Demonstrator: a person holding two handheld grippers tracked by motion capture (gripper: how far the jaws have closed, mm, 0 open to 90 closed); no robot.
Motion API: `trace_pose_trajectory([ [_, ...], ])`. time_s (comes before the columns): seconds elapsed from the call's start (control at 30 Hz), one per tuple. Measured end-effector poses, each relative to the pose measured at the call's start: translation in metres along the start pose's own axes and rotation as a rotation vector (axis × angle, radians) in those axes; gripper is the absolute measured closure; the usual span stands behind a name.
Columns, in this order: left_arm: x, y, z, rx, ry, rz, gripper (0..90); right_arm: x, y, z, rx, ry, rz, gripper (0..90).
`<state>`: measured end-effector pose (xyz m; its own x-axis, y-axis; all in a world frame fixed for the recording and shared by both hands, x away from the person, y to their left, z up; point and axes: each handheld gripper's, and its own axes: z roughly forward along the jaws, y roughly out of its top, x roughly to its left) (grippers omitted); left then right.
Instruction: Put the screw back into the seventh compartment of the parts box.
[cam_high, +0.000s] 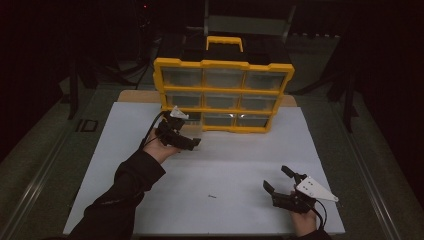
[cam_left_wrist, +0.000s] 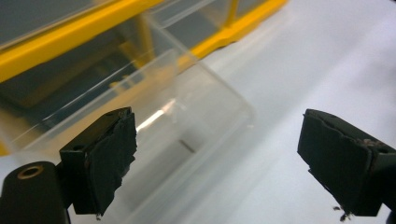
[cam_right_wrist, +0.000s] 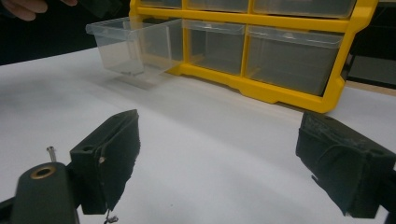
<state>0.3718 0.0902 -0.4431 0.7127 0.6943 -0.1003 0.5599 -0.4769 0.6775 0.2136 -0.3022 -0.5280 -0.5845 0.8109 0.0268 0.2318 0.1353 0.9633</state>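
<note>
The clear plastic drawer (cam_left_wrist: 154, 135), pulled out of the yellow 9-drawer organizer (cam_high: 223, 93), lies just beyond the left gripper (cam_left_wrist: 217, 163), whose jaws are spread, nothing between; its contents are blurred.

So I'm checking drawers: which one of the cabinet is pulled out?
The bottom-left clear drawer juts out onto the white board; the others sit flush in the yellow frame.
</note>
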Motion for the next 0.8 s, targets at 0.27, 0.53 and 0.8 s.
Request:
trace_pose_trajectory([
  [0.27, -0.019, -0.007, -0.004, -0.03, -0.021, 0.01, 4.4, 0.0, 0.0, 0.0, 0.001, -0.001, 0.0, 13.9],
  [0.53, -0.047, -0.017, -0.003, -0.032, -0.064, 0.054, 3.5, 0.001, 0.0, 0.0, 0.002, -0.001, 0.0, 13.9],
  [0.8, -0.072, -0.025, -0.006, -0.044, -0.127, 0.137, 3.3, 0.001, 0.0, 0.0, 0.002, 0.0, 0.0, 13.9],
])
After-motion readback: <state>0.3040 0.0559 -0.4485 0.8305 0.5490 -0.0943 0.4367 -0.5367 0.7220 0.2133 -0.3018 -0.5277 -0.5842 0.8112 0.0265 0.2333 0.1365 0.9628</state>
